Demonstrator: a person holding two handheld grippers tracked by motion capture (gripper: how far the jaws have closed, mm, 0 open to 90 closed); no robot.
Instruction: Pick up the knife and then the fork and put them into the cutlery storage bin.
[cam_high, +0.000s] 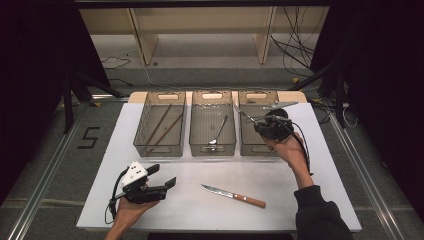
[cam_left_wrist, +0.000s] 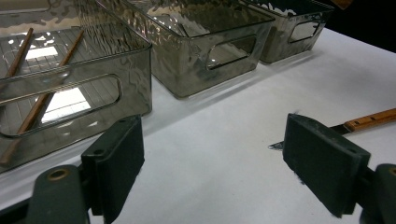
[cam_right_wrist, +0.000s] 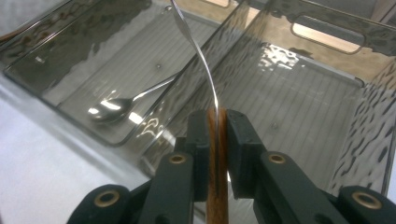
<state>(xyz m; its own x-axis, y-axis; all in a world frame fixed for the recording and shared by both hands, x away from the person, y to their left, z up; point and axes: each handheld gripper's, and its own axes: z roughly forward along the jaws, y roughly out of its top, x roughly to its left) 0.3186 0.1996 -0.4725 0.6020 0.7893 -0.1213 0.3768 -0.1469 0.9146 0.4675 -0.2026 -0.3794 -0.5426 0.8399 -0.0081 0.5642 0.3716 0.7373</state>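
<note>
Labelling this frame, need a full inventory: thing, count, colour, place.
bins: 3, smoky clear, row at table's far edge
chopsticks: 2, brown, left bin
spoon: 1, silver, middle bin
held knife: 1, wooden handle, steel blade, over right bin
loose knife: 1, wooden handle, on table near front
table: 1, white
left gripper: 1, black, open, front left
right gripper: 1, black, shut on held knife

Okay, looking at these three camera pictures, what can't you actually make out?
- Knife held by the right gripper: in the right gripper view the blade shows edge-on and its tip is cut off by the top edge.
- Same knife in the high view: too small and dark to tell its shape.
- Knife on the table: in the left gripper view a black pad hides its blade.
</note>
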